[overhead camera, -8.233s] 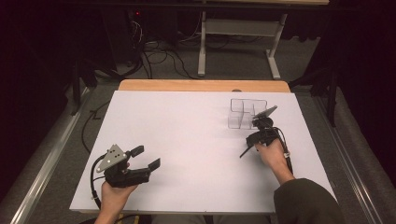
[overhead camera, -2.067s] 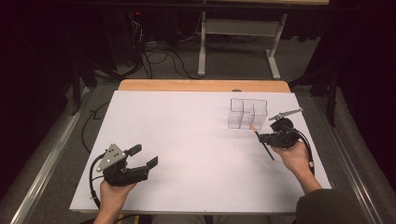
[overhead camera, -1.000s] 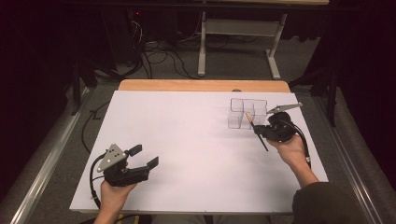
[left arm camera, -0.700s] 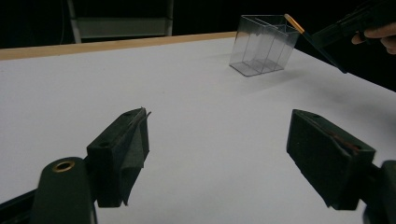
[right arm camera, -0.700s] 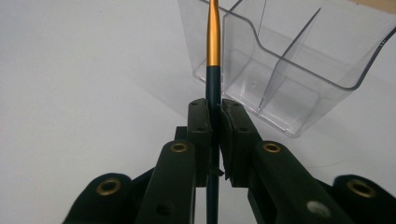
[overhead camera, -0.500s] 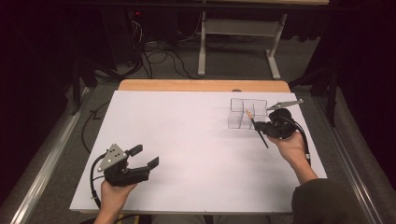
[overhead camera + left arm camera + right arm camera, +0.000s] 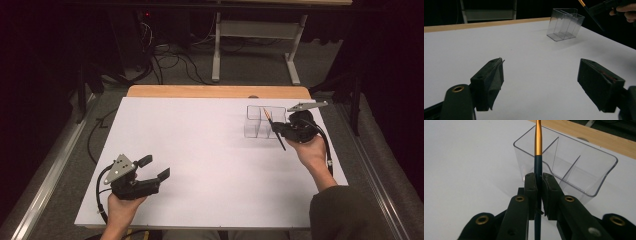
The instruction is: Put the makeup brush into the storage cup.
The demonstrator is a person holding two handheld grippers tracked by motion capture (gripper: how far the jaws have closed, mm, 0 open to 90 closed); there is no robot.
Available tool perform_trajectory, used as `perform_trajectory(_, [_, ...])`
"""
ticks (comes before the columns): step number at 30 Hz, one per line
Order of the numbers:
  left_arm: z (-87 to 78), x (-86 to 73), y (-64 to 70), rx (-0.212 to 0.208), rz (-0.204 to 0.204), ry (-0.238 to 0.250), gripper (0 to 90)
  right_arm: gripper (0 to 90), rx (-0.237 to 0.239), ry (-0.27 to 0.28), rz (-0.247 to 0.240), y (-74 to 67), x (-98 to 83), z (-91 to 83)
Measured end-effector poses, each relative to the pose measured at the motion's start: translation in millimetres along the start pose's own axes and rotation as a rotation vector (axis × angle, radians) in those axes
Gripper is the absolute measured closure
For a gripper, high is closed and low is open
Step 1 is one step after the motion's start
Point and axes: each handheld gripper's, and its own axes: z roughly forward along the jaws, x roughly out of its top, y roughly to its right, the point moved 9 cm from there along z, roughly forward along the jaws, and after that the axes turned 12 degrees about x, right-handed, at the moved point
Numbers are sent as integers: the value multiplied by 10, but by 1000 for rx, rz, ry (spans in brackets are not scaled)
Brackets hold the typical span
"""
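High view, looking down my side of the table [image 7: 200, 150]: I am working at the white surface with a gripper in each hand, largest things first. Beyond my right fingertips the clear organizer [image 7: 260, 122] is standing upright near the far right corner, its divided compartments open at the top. My right gripper [image 7: 278, 131] is hovering just beside its near wall, jaws pinched shut on the dark shaft of a thin brush [image 7: 274, 129], whose gold ferrule end is pointing up and away from my fingers toward the organizer's rim.

Seen along the right gripper [image 7: 539, 180] in the right gripper view, the brush [image 7: 538, 157] is running straight ahead between my pads [image 7: 531, 185], its long axis nearly in line with the jaws and its gold section crossing in front of the near-left compartment of the organizer [image 7: 599, 170]. The tip is leaving the top of that picture, so I cannot tell whether it is past the rim yet.

My left gripper [image 7: 152, 167] is resting well apart, jaws wide and holding nothing. The right hand is plainly the nearer one; I judge the coming move is turning on tipping the brush upright over that near compartment.
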Motion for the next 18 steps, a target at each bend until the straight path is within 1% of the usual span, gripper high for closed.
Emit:
perform_trajectory(1, [0,-2,9,-8,-5,-2,213,848,-1,1,-2,4,10,-4])
perform_trajectory(5, [1,-2,9,-8,-5,-2,213,848,-4,12,-15,22,52,-19])
perform_trajectory(6, [0,-2,10,-8,-5,-2,214,848,-2,12,-6,19,57,-29])
perform_trajectory(8, [-1,0,1,-1,0,0,214,848,-6,32,-14,38,101,-65])
perform_trajectory(11, [-1,-1,2,0,0,0,214,848,-9,42,-11,51,124,-86])
perform_trajectory(16, [1,-2,0,1,0,-2,213,848,-21,48,-8,92,164,-101])
perform_trajectory(17, [1,-3,1,0,0,-2,214,848,-21,50,-15,103,176,-102])
perform_trajectory(18, [1,-3,1,0,0,-2,214,848,-23,54,-10,107,188,-101])
